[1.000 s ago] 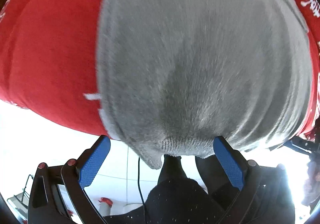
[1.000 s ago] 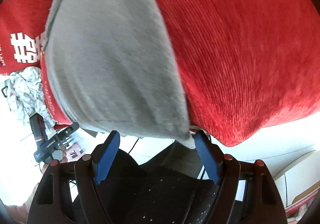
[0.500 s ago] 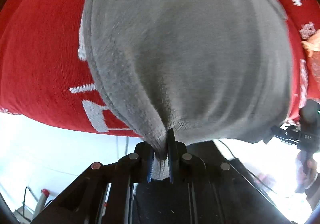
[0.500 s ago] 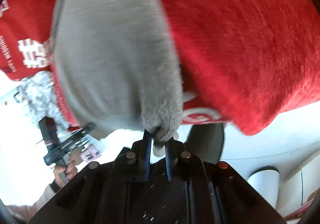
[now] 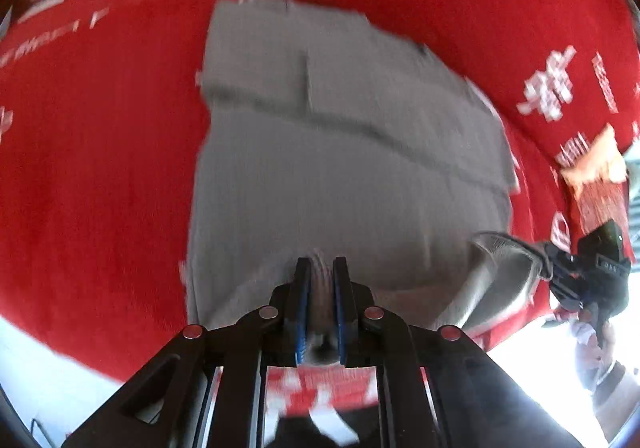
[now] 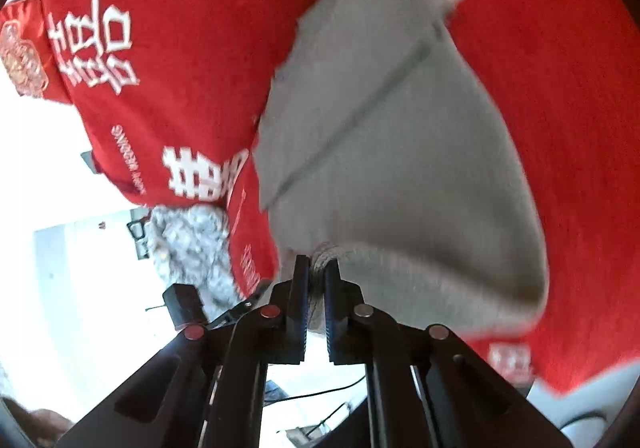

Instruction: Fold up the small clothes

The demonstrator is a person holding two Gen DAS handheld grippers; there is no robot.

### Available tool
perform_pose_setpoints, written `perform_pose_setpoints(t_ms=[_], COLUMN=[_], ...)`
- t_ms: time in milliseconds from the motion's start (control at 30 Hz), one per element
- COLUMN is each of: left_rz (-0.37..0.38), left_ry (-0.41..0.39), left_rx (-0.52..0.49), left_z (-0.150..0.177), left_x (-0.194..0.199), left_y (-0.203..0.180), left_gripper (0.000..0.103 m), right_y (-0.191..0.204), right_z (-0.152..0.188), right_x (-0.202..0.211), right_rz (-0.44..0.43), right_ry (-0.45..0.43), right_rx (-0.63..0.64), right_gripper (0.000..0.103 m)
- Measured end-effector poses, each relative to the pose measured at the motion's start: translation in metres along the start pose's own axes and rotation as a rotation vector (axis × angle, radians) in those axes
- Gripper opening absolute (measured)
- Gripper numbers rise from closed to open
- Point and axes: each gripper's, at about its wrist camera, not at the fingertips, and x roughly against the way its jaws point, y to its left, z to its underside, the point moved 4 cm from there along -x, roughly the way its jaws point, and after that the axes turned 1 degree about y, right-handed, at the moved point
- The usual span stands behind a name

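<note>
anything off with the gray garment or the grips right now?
Nothing stands out. Both the left gripper and the right gripper are shut on the gray garment's near hem, lifting it off the red cloth. The far part lies flat. Frames are blurred; no tears visible.

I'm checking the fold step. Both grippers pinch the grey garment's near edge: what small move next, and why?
Probably carry that edge forward over the grey garment. The left gripper and right gripper each clamp a corner, the near hem is raised off the red cloth, and the far part lies flat.
</note>
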Motion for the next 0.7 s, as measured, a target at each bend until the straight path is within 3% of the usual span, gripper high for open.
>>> perform_pose_setpoints(t_ms=[67, 200, 267, 300, 333, 400, 467, 500, 533, 700], left_rz=[-0.057, -0.167, -0.186, -0.195, -0.215, -0.253, -0.252, -0.243, -0.239, -0.236], left_ry=[-0.026, -0.046, -0.031, -0.033, -0.049, -0.065, -0.034, -0.013, 0.014, 0.108], left_rx=[-0.009, -0.032, -0.027, -0.026, -0.029, -0.073, -0.089, -0.098, -0.112, -0.153], left_z=[-0.022, -0.055, -0.057, -0.058, -0.06, -0.068, -0.067, -0.066, -0.064, -0.053], left_x=[-0.018, -0.018, -0.017, -0.017, -0.016, -0.024, -0.026, -0.028, -0.032, -0.047], left_y=[0.0, 0.002, 0.007, 0.008, 0.007, -0.012, -0.017, -0.017, -0.019, -0.028], left_gripper=[0.012, 0.013, 0.033, 0.07, 0.083, 0.083, 0.083, 0.083, 0.083, 0.083], right_y=[0.005, -0.001, 0.0, 0.0, -0.006, -0.007, -0.005, -0.003, 0.001, 0.015], right_z=[-0.022, -0.041, -0.044, -0.044, -0.045, -0.047, -0.05, -0.051, -0.052, -0.058], right_x=[-0.012, -0.023, -0.025, -0.025, -0.022, -0.023, -0.02, -0.018, -0.016, -0.026], right_rz=[0.049, 0.17, 0.215, 0.239, 0.256, 0.28, 0.316, 0.335, 0.359, 0.504], right_ry=[-0.003, 0.029, 0.039, 0.043, 0.045, 0.051, 0.05, 0.048, 0.047, 0.09], right_rx=[-0.005, 0.018, 0.033, 0.038, 0.042, 0.045, 0.069, 0.089, 0.12, 0.282], right_gripper=[0.007, 0.008, 0.011, 0.011, 0.012, 0.017, 0.035, 0.052, 0.059, 0.059])
